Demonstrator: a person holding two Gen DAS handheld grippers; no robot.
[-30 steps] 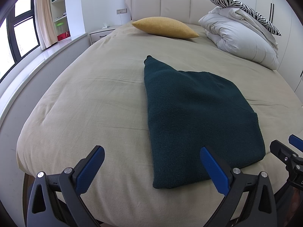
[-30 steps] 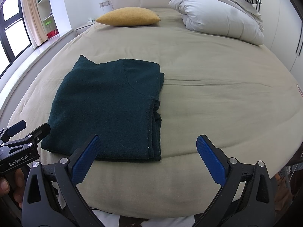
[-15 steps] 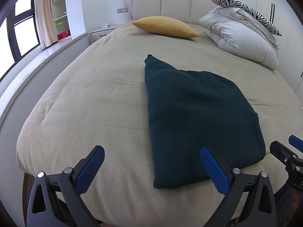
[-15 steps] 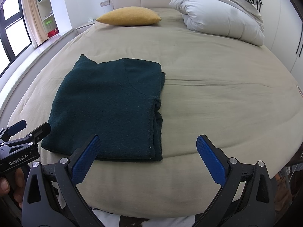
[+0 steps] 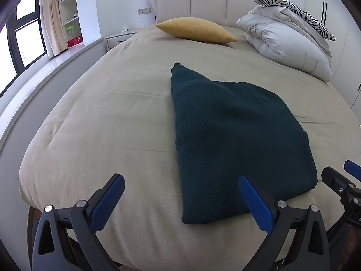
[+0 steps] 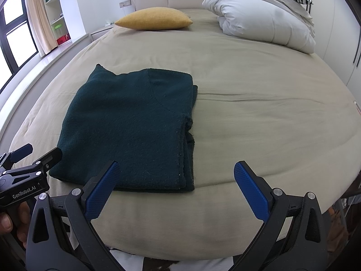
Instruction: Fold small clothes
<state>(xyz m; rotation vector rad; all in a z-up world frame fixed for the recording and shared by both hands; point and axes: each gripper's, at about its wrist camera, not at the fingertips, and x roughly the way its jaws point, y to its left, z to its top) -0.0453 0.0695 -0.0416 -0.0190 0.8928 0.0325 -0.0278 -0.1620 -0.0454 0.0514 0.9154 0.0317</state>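
Observation:
A dark green knitted garment (image 5: 234, 133) lies folded flat on the beige bed cover (image 5: 108, 117), with one pointed corner sticking out toward the headboard. In the right wrist view the same garment (image 6: 133, 124) shows stacked layer edges along its right side. My left gripper (image 5: 180, 201) is open above the bed's near edge, its right finger over the garment's near left corner. The right gripper (image 6: 176, 187) is also open, hovering just short of the garment's near right corner. Neither holds anything.
A yellow pillow (image 5: 196, 30) rests near the headboard. A bundled white duvet (image 5: 286, 47) with a zebra-print pillow (image 5: 293, 9) fills the far right. A window ledge (image 5: 33, 79) runs along the left; a hand (image 6: 9, 223) holds the left gripper's handle.

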